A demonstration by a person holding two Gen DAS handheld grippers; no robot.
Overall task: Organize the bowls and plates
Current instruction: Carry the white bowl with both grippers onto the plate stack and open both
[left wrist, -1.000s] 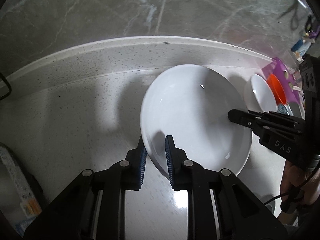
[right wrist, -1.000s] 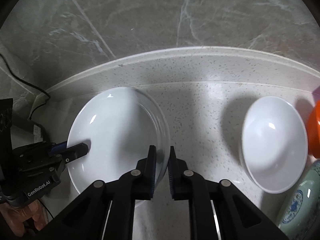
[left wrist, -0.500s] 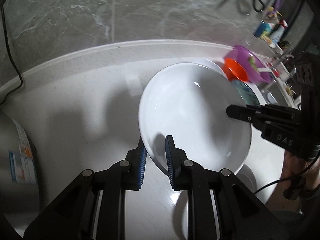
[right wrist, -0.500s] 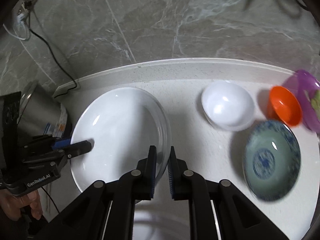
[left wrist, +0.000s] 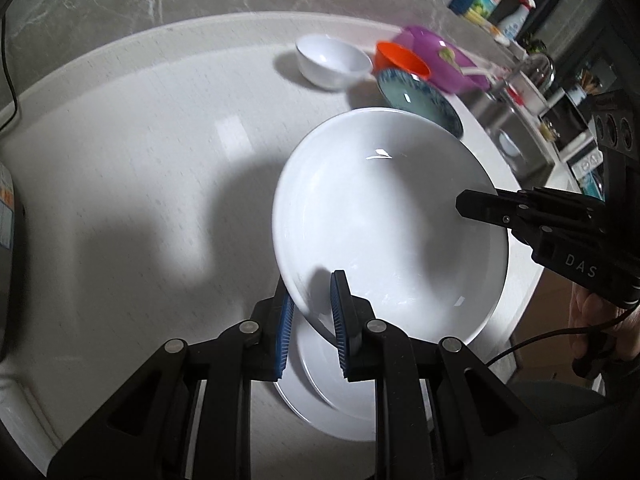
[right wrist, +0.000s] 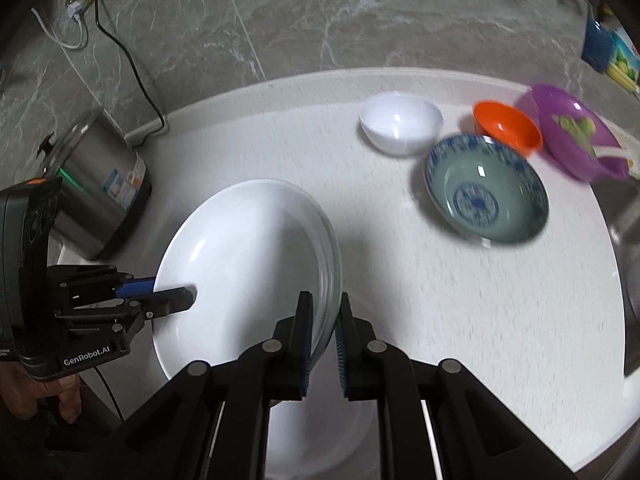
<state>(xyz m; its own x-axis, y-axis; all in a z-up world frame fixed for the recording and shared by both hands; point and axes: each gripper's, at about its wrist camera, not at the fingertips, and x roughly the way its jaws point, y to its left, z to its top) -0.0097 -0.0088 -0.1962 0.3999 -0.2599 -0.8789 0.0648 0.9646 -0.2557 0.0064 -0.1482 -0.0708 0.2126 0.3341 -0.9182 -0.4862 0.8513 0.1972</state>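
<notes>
A large white plate (left wrist: 384,216) is held up off the white counter by both grippers. My left gripper (left wrist: 311,312) is shut on its near-left rim. My right gripper (right wrist: 323,322) is shut on its opposite rim; the plate also shows in the right wrist view (right wrist: 248,264). Another white plate (left wrist: 332,396) lies on the counter right under it. Farther back stand a small white bowl (right wrist: 400,123), a green and blue patterned bowl (right wrist: 486,188), an orange bowl (right wrist: 506,128) and a purple bowl (right wrist: 576,132).
A steel cooker (right wrist: 96,200) with a black cord stands at the counter's left by the grey marble wall. The counter's front edge (left wrist: 520,312) curves just right of the plates. A sink area (left wrist: 516,120) lies beyond the bowls.
Both grippers have lifted the plate and carried it back toward the near edge. The bowls now look farther away, and a second plate has come into view under the held one.
</notes>
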